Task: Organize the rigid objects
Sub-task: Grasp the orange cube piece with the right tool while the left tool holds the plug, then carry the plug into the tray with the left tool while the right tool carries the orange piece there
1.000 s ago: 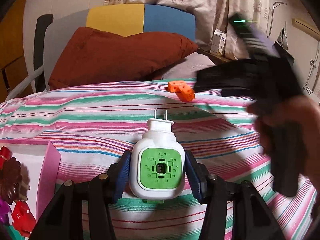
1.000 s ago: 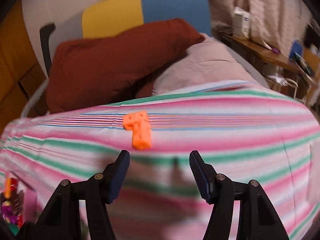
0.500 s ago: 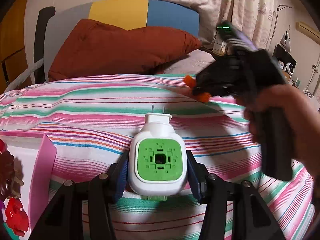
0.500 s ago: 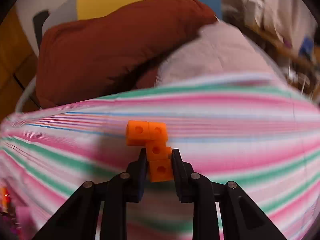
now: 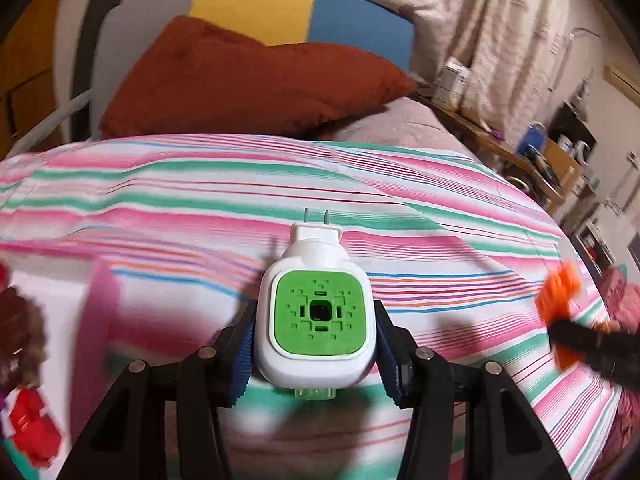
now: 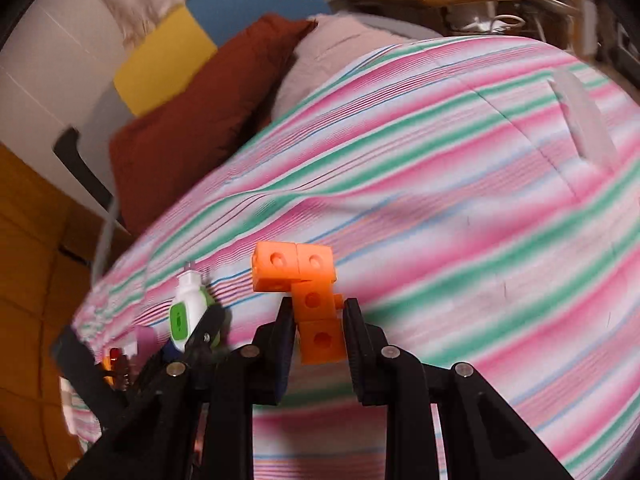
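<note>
- Left claw (image 5: 316, 344): clamped on a white plug (image 5: 318, 312) with a green face, prongs pointing away, held above the striped bed cover (image 5: 200, 184).
- Right claw (image 6: 318, 320): closed tight on the lower cubes of an orange block (image 6: 308, 292); two cubes stand out above the fingers.
- Left view only: a pink box (image 5: 96, 320) at the left edge with red and brown pieces inside, blurred; the block shows only as a smear at the right edge.
- Right view only: the left claw and plug seen side-on, low left of the block.
- Both views: a rust pillow (image 5: 240, 84) at the head of the bed.
</note>
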A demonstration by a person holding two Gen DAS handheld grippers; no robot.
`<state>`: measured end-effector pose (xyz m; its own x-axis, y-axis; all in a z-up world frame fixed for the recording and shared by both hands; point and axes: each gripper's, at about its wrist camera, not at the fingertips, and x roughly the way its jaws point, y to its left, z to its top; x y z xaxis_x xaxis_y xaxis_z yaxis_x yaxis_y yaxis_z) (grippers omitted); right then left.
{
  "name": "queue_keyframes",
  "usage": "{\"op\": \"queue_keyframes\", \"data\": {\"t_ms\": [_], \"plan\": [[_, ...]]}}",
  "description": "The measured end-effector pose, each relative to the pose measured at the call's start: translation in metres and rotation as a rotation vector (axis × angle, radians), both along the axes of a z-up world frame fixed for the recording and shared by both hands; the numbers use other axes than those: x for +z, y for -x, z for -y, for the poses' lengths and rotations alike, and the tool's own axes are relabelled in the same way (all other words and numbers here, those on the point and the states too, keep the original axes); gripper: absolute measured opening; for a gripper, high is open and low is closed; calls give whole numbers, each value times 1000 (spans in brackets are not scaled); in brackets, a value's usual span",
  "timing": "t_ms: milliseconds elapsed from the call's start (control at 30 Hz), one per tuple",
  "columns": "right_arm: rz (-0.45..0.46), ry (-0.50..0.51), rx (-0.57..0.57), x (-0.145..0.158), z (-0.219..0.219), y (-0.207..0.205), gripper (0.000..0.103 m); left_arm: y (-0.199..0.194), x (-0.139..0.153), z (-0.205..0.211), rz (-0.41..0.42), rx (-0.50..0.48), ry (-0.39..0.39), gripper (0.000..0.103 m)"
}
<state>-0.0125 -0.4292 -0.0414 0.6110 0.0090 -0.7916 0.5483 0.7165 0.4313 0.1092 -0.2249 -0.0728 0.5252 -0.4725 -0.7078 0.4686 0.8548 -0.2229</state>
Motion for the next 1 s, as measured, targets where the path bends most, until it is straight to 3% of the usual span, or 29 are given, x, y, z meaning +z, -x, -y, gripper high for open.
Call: {"op": "queue_keyframes", "data": {"t_ms": [67,167,300,500,867,1000], "plan": [[-10,-61,14,-10,1,-4,24,7,4,-13,-17,9,17,53],[-50,-3,15,-15,4,-11,24,23,11,-29,-7,-3,26,53],[-37,-42,23,-18,3,-13,24,43,18,-42,2,-39,52,53],[-34,-22,38,-16,4,-15,24,85,37,-66,31,-112,74,53],[-21,70,109,-8,-20,-20,24,125,61,-166,90,-130,57,53],[13,79,167,-1,-39,-20,24,127,54,-197,60,-113,37,53]]}}
